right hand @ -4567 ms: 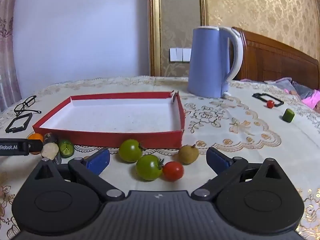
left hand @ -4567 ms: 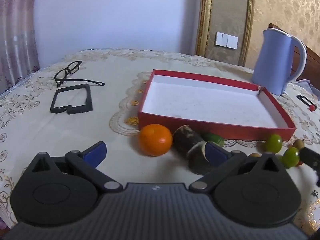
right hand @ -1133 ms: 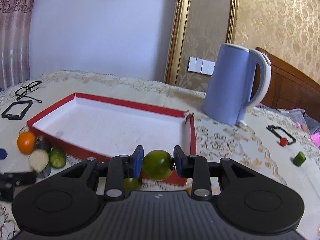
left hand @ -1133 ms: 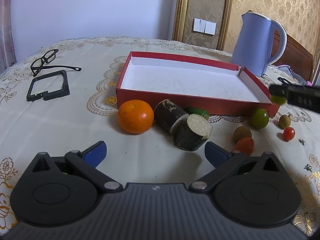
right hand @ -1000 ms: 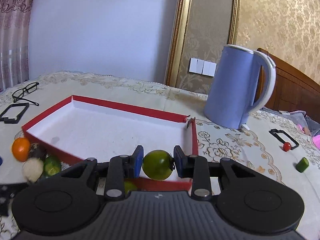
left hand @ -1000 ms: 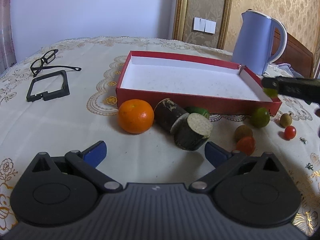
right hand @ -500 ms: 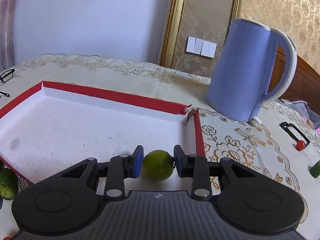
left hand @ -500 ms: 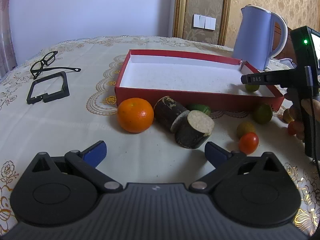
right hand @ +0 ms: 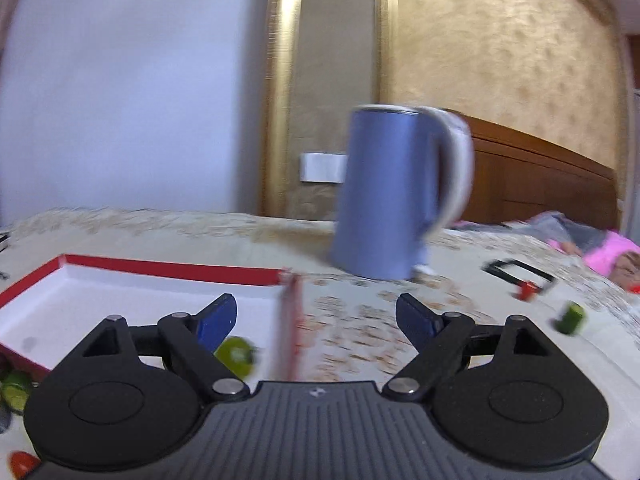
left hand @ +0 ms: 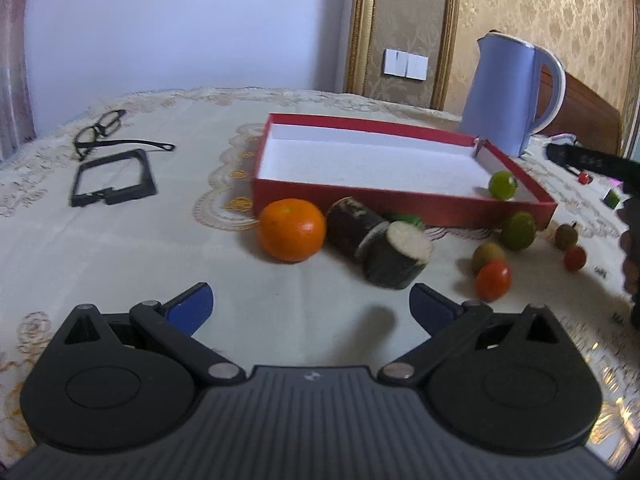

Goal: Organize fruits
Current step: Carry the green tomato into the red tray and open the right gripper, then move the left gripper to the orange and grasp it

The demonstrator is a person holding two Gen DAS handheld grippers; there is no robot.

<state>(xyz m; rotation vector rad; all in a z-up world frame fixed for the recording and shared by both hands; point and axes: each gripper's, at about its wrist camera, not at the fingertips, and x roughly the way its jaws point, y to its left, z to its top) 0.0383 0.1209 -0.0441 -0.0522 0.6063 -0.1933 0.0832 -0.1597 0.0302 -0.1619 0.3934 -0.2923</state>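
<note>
While both grippers gape empty, the green tomato (left hand: 503, 185) sits in the red box (left hand: 400, 202).

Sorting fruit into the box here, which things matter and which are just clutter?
Job: red box, green tomato inside it, orange, red tomato, green tomato outside.
Clutter: blue kettle, glasses, black frame.

One green fruit (left hand: 503, 185) lies inside the red box (left hand: 400, 204), apparently near its corner; an orange (left hand: 291, 229) and small tomatoes (left hand: 493, 280) sit outside.
</note>
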